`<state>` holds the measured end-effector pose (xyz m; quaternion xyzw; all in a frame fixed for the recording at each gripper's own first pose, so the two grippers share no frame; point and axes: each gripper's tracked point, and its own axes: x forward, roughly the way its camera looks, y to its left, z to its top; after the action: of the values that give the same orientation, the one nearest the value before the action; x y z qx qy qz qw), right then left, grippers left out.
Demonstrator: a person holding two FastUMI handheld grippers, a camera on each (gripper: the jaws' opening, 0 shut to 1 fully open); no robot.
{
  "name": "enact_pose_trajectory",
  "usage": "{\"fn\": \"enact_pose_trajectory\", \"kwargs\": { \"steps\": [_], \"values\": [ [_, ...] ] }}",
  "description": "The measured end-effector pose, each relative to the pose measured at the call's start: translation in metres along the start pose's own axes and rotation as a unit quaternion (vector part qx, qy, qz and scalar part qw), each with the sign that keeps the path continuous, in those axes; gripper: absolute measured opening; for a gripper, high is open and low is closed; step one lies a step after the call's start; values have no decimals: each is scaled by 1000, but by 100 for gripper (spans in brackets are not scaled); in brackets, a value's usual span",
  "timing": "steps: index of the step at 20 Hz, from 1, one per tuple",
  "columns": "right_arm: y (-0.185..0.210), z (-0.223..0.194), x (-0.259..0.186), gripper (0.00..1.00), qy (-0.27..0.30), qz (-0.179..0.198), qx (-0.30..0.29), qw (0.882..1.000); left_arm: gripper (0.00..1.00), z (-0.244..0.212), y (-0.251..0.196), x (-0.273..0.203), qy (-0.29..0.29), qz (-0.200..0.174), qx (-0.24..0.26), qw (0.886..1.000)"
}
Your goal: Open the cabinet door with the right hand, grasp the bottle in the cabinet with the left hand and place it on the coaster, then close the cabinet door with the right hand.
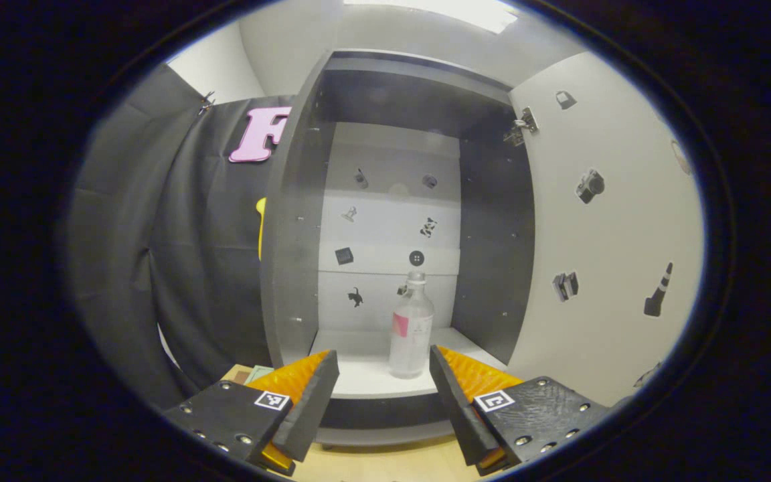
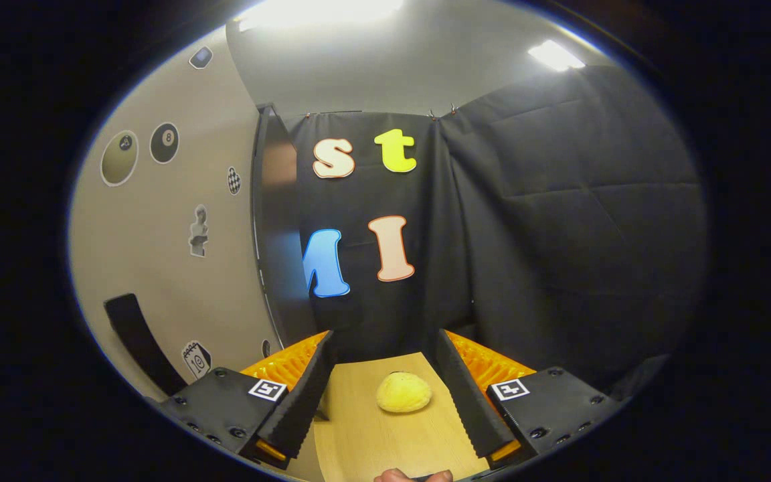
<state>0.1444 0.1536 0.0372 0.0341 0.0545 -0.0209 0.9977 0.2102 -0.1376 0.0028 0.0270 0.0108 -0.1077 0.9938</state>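
Observation:
The dark cabinet (image 1: 292, 268) stands open, its pale door (image 1: 613, 221) swung out to the right. Inside, a clear bottle (image 1: 411, 328) with a pink label stands upright on the white bottom shelf (image 1: 359, 381). My left gripper (image 1: 384, 375) is open in front of the shelf, its fingers to either side of the bottle's base but short of it. In the right gripper view, the door's outer face (image 2: 158, 268) with its dark handle (image 2: 134, 338) is at the left. My right gripper (image 2: 385, 375) is open, beside the door, holding nothing.
A yellow rounded object (image 2: 403, 392) lies on the wooden table (image 2: 385, 435) ahead of the right gripper. Black cloth walls (image 2: 559, 234) close in the booth. Small stickers dot the cabinet's back panel (image 1: 392, 221) and the door. A greenish flat item (image 1: 258, 373) lies left of the cabinet's foot.

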Motion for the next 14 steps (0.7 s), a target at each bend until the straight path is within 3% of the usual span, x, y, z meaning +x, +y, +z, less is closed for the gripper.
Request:
{"fn": "enact_pose_trajectory", "kwargs": {
  "steps": [4,5,8,9,14],
  "values": [
    [-2,-8,5,92,16,-5,8,1000,82,6,-7,43,-10,-15,11,1000],
    [-2,-8,6,95,19,-8,12,1000,82,5,-9,54,-11,-20,13,1000],
    [-1,-13,9,95,31,-11,20,999,84,-4,-20,85,-3,-38,-4,999],
    [-2,-13,9,92,33,-14,19,999,84,-6,-24,94,0,-45,-9,999],
    [-8,-19,11,95,43,-30,18,998,82,-14,-34,127,5,-63,9,998]
  ]
}}
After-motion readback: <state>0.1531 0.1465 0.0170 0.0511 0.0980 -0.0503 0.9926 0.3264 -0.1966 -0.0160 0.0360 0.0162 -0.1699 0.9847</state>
